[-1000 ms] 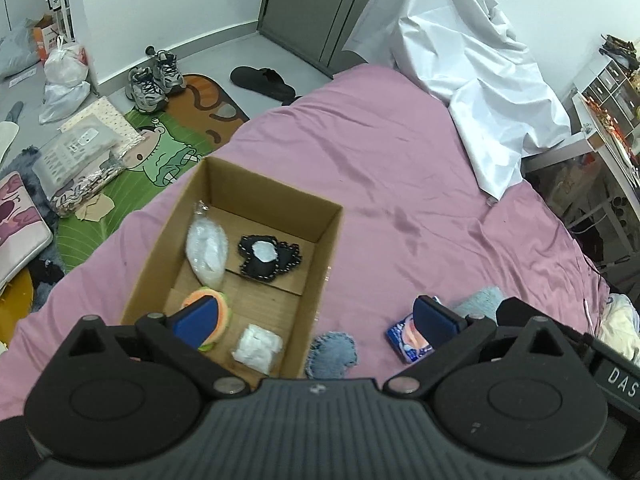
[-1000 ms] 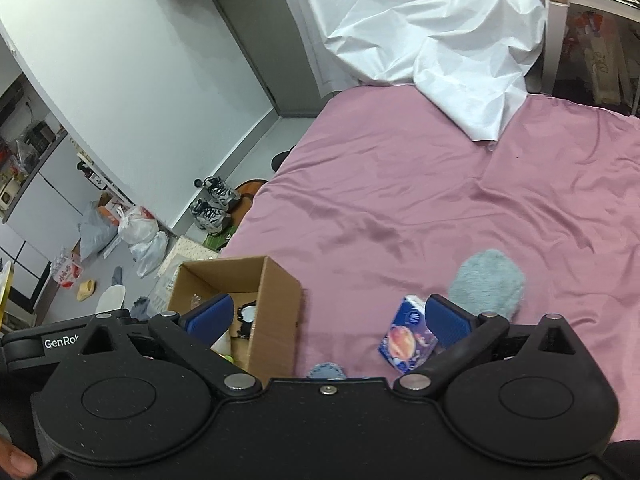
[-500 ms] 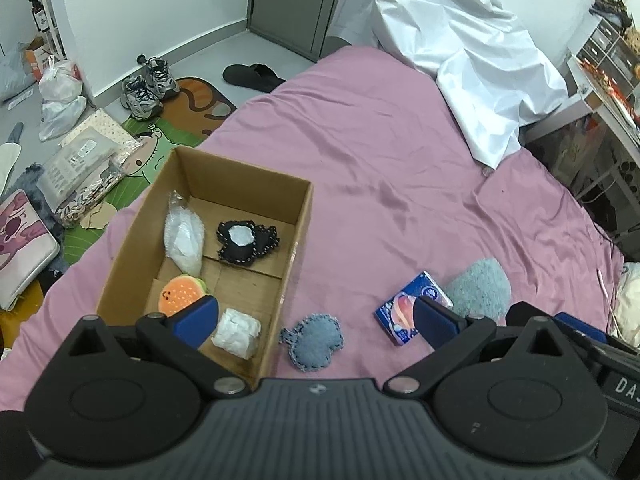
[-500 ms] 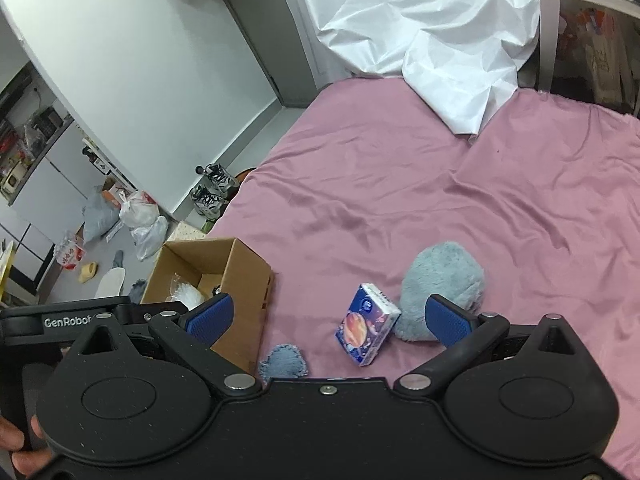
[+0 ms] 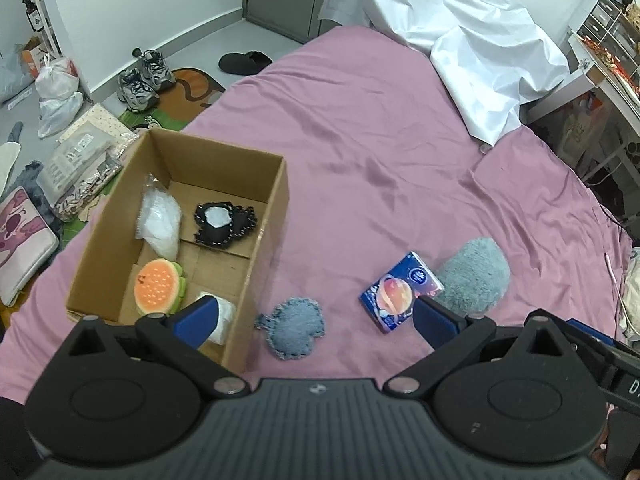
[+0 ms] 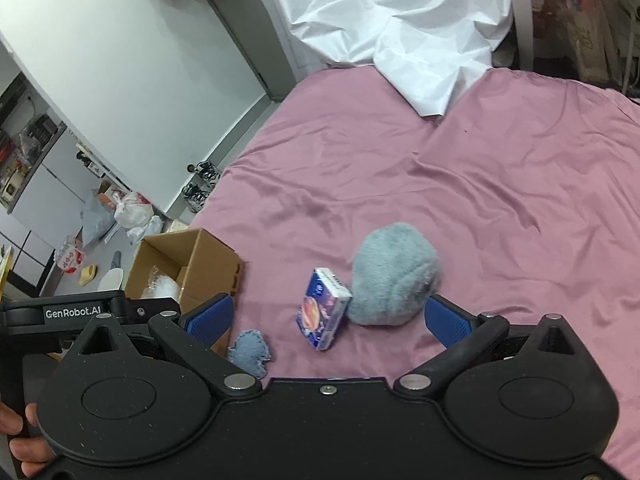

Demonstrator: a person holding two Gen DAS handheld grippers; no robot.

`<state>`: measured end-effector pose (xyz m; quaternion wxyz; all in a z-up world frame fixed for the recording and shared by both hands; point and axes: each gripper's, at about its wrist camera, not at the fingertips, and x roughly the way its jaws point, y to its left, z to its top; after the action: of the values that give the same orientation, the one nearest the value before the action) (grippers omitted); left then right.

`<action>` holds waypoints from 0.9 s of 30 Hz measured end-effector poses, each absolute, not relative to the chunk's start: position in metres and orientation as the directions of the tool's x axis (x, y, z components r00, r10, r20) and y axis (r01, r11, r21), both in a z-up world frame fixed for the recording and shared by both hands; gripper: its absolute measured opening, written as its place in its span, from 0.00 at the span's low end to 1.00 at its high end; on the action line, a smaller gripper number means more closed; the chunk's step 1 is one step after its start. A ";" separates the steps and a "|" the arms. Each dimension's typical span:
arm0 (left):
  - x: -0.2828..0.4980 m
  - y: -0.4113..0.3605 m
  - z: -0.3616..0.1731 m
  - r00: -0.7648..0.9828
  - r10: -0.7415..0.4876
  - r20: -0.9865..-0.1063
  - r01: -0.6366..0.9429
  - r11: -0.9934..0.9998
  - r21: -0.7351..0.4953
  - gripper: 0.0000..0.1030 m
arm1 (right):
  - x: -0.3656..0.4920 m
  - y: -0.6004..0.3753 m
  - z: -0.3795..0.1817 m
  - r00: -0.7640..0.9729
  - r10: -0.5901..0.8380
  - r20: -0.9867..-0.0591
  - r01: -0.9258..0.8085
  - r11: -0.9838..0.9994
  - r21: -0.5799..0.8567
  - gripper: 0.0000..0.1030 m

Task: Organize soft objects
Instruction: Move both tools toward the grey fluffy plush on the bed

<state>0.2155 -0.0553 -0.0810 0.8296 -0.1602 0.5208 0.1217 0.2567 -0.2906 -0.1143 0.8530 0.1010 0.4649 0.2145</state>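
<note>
Left wrist view: the left gripper (image 5: 316,314) stands spread wide and empty above the pink bedsheet (image 5: 360,128); the denim patch (image 5: 294,327) lies just ahead of it, between the fingers; the tissue pack (image 5: 400,290) lies near the right finger and touches the grey fluffy pad (image 5: 474,276) beyond it. The cardboard box (image 5: 276,216) sits ahead to the left, its near corner behind the left finger; inside lie a clear plastic bag (image 5: 158,220), a black patch (image 5: 224,224), an orange burger plush (image 5: 158,286) and a white wad (image 5: 224,314), partly hidden.

Risk: a descent on the denim patch may pinch the slack sheet with it; the left finger may knock the box wall, which stands just beside the patch.

Right wrist view: the right gripper (image 6: 326,316) is likewise spread and empty; the tissue pack (image 6: 322,314) lies between its fingers; the grey fluffy pad (image 6: 394,276) lies ahead near the right finger; the denim patch (image 6: 250,352) near the left finger; the box (image 6: 208,258) further left, with the left gripper's body in front of it.

Risk: both claws hover over the same cluster and could collide; closing on the pack may snag the pad's pile; the pack appears tilted on one edge, though distortion leaves this uncertain, and it could tip away.
</note>
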 end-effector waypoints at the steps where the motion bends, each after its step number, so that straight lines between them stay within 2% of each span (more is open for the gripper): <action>1: 0.216 -0.057 -0.083 0.428 0.032 -0.903 -0.370 0.918 -0.142 1.00 | 0.257 -0.293 -0.116 0.476 0.457 -0.752 -0.267 0.889 0.372 0.99; 13: 0.229 -0.072 -0.100 0.434 -0.030 -0.900 -0.368 0.906 -0.208 0.97 | 0.268 -0.316 -0.141 0.462 0.467 -0.754 -0.166 0.880 0.444 0.81; 16: 0.234 -0.078 -0.100 0.455 -0.043 -0.890 -0.351 0.910 -0.223 0.97 | 0.271 -0.324 -0.148 0.471 0.471 -0.746 -0.125 0.873 0.472 0.72; 18: 0.238 -0.083 -0.099 0.468 -0.052 -0.882 -0.336 0.913 -0.232 0.96 | 0.273 -0.329 -0.151 0.479 0.475 -0.738 -0.096 0.864 0.494 0.62; 19: 0.240 -0.086 -0.098 0.475 -0.058 -0.878 -0.328 0.914 -0.238 0.95 | 0.274 -0.331 -0.153 0.485 0.472 -0.736 -0.081 0.862 0.500 0.61; 24: 0.255 -0.102 -0.098 0.488 -0.093 -0.868 -0.284 0.923 -0.259 0.83 | 0.279 -0.348 -0.169 0.486 0.435 -0.758 0.051 0.852 0.521 0.41; 27: 0.264 -0.117 -0.103 0.476 -0.105 -0.873 -0.247 0.937 -0.247 0.77 | 0.281 -0.356 -0.177 0.481 0.426 -0.767 0.095 0.844 0.528 0.37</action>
<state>0.2635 -0.1168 -0.1028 0.8416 -0.1726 0.5100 0.0423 0.2811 -0.3562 -0.1768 0.8201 0.2604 0.4994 0.1009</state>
